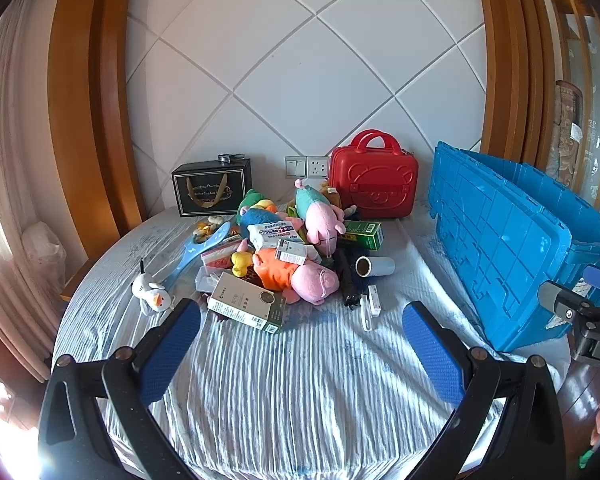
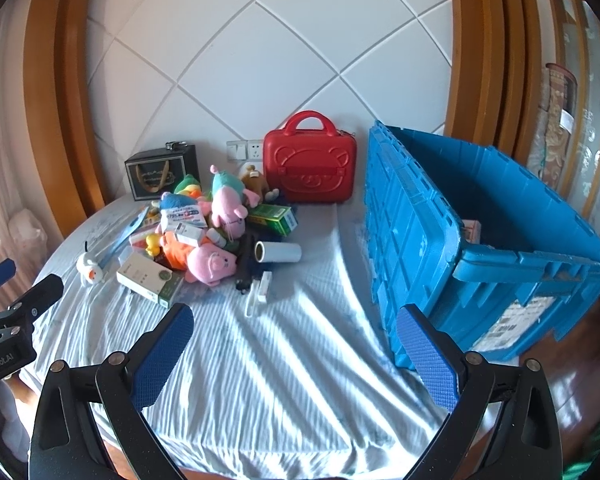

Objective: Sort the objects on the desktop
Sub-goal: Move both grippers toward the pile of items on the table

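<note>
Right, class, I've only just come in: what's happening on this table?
A person holds a claw in each hand over a cloth-covered table, set to sort a heap of plush toys and boxes. Both the left claw and right claw are open and hold nothing. The heap lies ahead of them, untouched. A big blue crate stands open at the right, with a red case against the wall.

Left tool [image 1: 302, 344]: spread wide, blue pads [image 1: 170, 350] apart, nothing between. Right tool [image 2: 296, 350]: same, wide apart, nothing gripped. Both side by side above the bed's near edge.
</note>
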The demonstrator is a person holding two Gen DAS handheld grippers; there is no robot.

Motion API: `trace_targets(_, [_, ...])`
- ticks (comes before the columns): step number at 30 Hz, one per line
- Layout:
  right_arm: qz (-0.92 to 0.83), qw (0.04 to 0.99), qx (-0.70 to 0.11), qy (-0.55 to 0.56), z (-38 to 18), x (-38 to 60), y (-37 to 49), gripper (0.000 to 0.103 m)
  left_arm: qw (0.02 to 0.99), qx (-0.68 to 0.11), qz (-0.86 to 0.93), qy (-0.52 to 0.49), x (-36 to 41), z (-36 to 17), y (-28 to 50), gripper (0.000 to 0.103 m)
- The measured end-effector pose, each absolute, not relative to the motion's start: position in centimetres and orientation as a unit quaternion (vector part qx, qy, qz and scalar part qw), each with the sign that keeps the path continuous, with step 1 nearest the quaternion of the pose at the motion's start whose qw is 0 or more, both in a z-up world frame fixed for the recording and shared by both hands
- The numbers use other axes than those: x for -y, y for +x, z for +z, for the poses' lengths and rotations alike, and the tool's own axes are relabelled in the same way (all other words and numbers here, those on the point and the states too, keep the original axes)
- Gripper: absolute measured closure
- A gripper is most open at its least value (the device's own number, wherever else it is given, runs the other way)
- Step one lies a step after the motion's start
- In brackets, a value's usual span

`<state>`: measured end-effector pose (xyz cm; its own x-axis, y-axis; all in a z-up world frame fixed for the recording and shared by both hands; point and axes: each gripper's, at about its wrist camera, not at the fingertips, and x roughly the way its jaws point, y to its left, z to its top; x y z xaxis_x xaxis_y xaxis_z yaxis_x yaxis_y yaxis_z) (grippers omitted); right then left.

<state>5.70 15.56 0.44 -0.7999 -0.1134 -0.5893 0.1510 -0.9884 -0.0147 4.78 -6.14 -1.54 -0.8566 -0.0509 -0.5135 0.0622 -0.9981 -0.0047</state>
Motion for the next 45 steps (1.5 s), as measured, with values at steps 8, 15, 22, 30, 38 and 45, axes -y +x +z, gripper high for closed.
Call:
trace_targets(8, [-0.942, 0.09, -0.035, 0.322, -0.9, -15.5, 2.6, 0.0, 0.047, -0.028, -0.958, 0.282, 6.7, -3.0, 2.4, 0.0])
trace_targets(15, [-0.928, 0.12, -0.042, 0.349, -2.9, -15.3, -2.8, 0.0, 0.09, -0.035, -0.943, 0.318, 7.5, -5.0, -2.2, 0.0])
trace_targets(22, [-0.903, 0.167, -0.049, 0.392, -7.0, -14.2, -9.7, 0.0, 0.155, -0.042, -0.909, 0.384, 9.7, -10.0, -7.6, 0.0])
trace_targets(30, [-0.859, 0.197, -0.055, 0.469, -14.3, -12.1, -17.3, 0.0, 0.221, -0.063, -0.866, 0.444, 13.6, -15.0, -11.4, 0.0])
trace_targets(38, [-0.845, 0.19, -0.07, 0.494, -16.7, -10.3, -20.8, 0.0, 0.225, -0.05, -0.856, 0.463, 17.7, -16.4, -17.8, 0.0])
trace_targets(45, [-0.837, 0.163, -0.075, 0.516, -17.9, -8.2, -21.5, 0.0, 0.222, -0.012, -0.837, 0.499, 22.4, -19.5, -27.6, 0.0])
